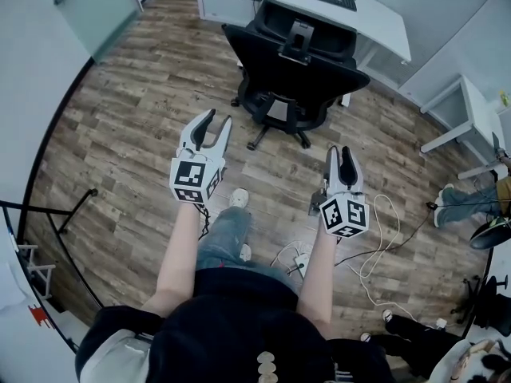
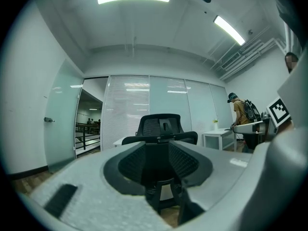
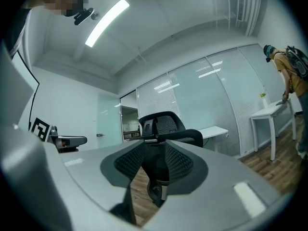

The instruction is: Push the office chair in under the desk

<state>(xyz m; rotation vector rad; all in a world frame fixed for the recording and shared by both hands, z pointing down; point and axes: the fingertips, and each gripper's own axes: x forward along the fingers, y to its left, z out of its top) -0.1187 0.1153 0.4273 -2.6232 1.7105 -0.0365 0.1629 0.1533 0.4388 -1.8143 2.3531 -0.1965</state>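
My claw (image 2: 162,150) held nothing, its jaws apart, framing the black office chair (image 2: 160,125) ahead.

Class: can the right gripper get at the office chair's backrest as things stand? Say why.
Probably, after a step forward: the right gripper is open and empty, and only floor lies between it and the office chair.

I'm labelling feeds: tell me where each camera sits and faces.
Head view: on the person's head, looking steeply down at the office chair before the desk; shows forearms, legs, left tool, right tool.
Left gripper view: on the left tool, looking level through its open jaws at the chair's back.
Right gripper view: on the right tool, same aim; left tool at left edge.
Shared: all three see the chair.
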